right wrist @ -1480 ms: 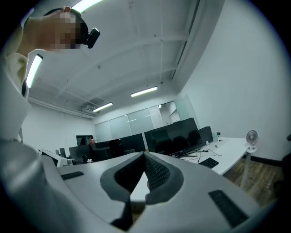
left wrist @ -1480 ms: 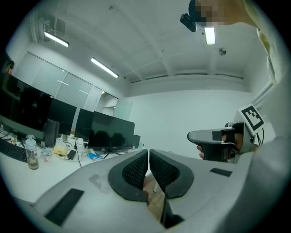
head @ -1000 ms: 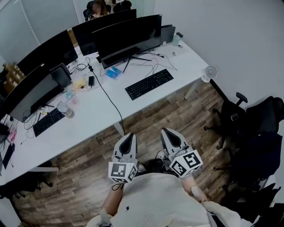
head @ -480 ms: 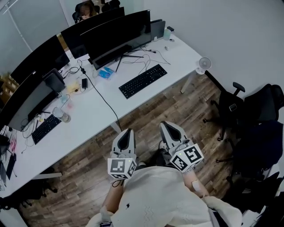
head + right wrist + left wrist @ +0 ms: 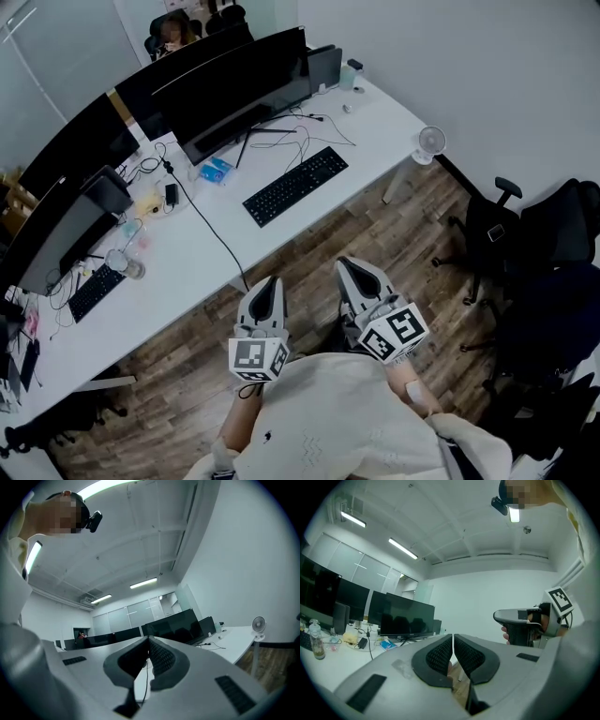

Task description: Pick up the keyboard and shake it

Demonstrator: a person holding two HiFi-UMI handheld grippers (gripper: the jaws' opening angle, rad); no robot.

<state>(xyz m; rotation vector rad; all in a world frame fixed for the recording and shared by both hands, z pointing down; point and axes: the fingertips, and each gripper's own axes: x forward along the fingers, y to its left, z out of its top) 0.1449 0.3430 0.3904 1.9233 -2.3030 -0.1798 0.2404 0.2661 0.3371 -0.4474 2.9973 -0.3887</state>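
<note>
**Keyboard**: black, slim, full-width with a number block. It is one long rectangle with rows of dark keys, and the legends are too small to read. It lies flat on the white desk, on the half of the desk nearer the wall, askew to the desk's front edge and just inside it. Nothing touches it.

**Left gripper**: grey body with a marker cube at the rear. It is held level over the wood floor, off the desk's front edge and well apart from the desk top. In the left gripper view its jaws are pressed together with nothing between the ribbed pads.

**Right gripper**: same make, also off the desk's front edge and clear of the desk. In the right gripper view its jaws are clenched tip to tip on nothing.

**Other items on the desk:**
- curved monitor at the back edge
- blue packet mid-desk
- small fan at the wall-side corner
- second keyboard on the far half
</note>
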